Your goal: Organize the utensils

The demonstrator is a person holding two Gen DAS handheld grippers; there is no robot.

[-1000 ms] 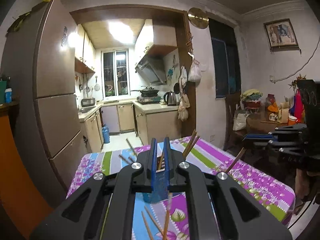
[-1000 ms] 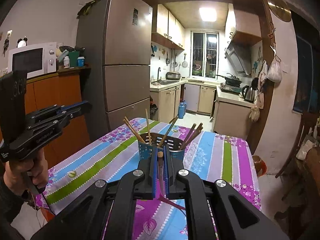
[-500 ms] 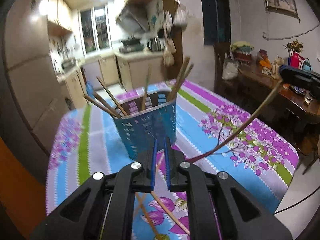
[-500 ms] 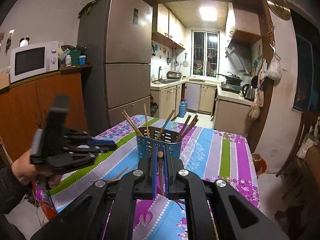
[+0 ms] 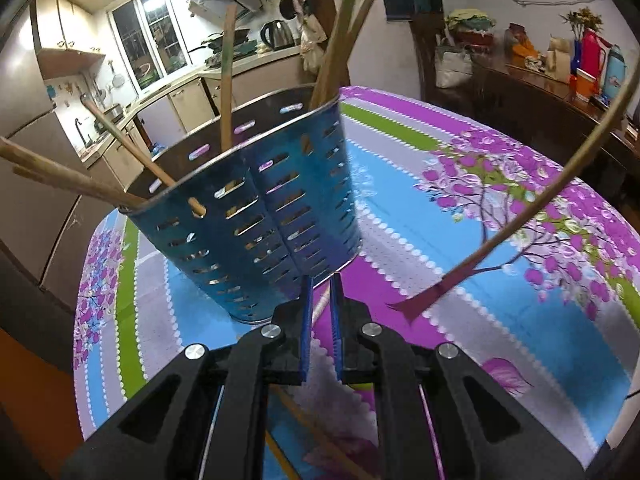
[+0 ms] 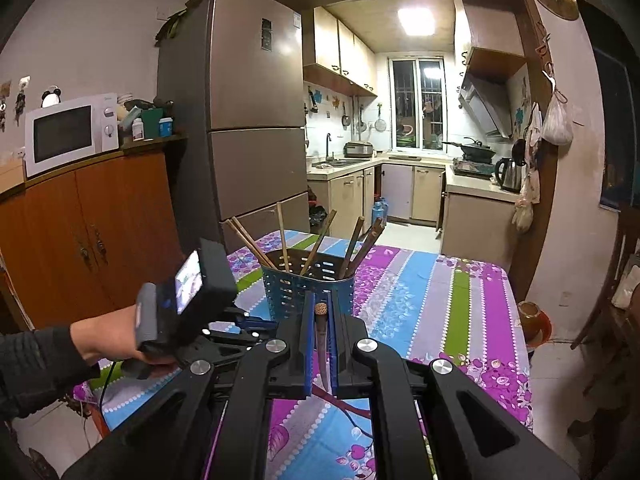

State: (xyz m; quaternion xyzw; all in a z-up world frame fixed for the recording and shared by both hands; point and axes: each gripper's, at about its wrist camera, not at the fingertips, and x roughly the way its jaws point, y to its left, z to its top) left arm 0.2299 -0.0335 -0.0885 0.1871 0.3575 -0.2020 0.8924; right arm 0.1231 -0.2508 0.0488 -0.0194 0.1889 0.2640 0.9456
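A blue perforated utensil holder (image 5: 256, 216) (image 6: 306, 288) stands on the flowered tablecloth (image 5: 460, 340) with several wooden chopsticks (image 5: 226, 76) leaning out of it. My left gripper (image 5: 320, 280) is shut, nothing clearly between its pads, pointing down at the holder's base; a hand holds it at the left in the right wrist view, where the left gripper (image 6: 256, 322) sits low beside the holder. Loose chopsticks (image 5: 316, 436) lie on the cloth under it. My right gripper (image 6: 320, 300) is shut on a dark chopstick (image 6: 321, 332) just short of the holder. That chopstick (image 5: 560, 188) crosses the left wrist view.
A tall fridge (image 6: 256, 120) and an orange cabinet (image 6: 100, 232) with a microwave (image 6: 68, 132) stand left of the table. A dark sideboard (image 5: 560, 92) with bottles runs along the right. The kitchen doorway lies beyond the far table edge (image 6: 400, 246).
My left gripper has dropped and tipped downward, closing in on the base of the blue holder. The right gripper has drifted slightly nearer the holder, still shut on its chopstick.
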